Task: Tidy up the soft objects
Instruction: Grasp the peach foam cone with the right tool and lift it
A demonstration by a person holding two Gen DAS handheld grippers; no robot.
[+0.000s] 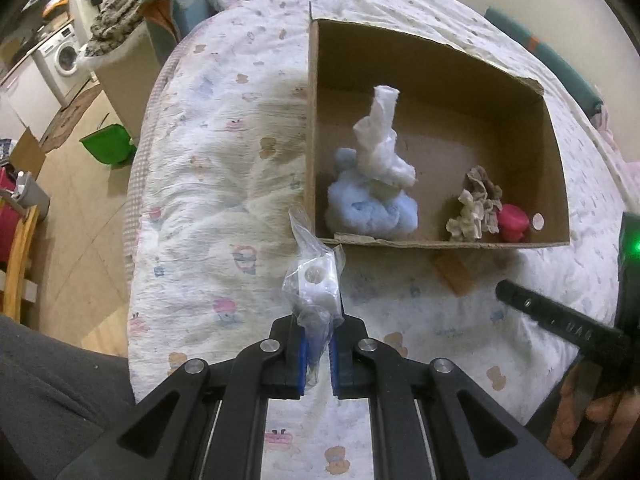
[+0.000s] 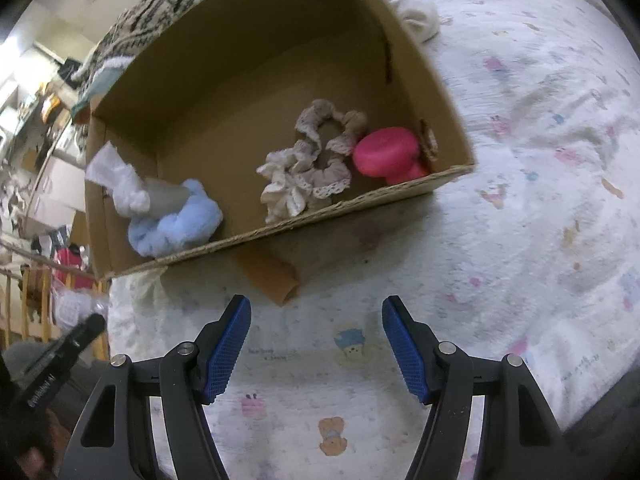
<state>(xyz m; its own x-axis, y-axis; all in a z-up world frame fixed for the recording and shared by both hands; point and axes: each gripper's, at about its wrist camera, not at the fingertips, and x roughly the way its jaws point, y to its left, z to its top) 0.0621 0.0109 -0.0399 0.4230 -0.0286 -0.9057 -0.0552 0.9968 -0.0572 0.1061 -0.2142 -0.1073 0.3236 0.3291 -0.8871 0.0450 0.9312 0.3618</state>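
Left wrist view showed my left gripper (image 1: 319,344) clenched on a clear plastic bag (image 1: 314,280) with a white block inside it, the bag sticking up from between the blue pads (image 1: 303,364) above the bed quilt (image 1: 208,184). The bag hung just beside the near left corner of the cardboard box (image 1: 556,168), outside it. Inside the box, at the left end, a fluffy light blue piece (image 1: 372,208) lay against the near wall with a crumpled white cloth (image 1: 380,140) standing up on top of it. Toward the right end lay a beige lace scrunchie (image 1: 476,204), touching a pink object (image 1: 512,222) in the near right corner. A small loose piece of cardboard (image 1: 454,276) lay on the quilt just in front of the box.

From the right wrist view, my right gripper (image 2: 316,344) was released, its blue pads (image 2: 228,348) well apart with nothing between them, hovering over the printed quilt (image 2: 520,200) in front of the box (image 2: 360,196). The same blue piece (image 2: 176,224), white cloth (image 2: 120,184), scrunchie (image 2: 308,164) and pink object (image 2: 386,152) showed inside. A white fluffy item (image 2: 416,16) lay on the quilt beyond the box's far right side. My left gripper's black finger (image 2: 76,340) showed at the lower left edge.
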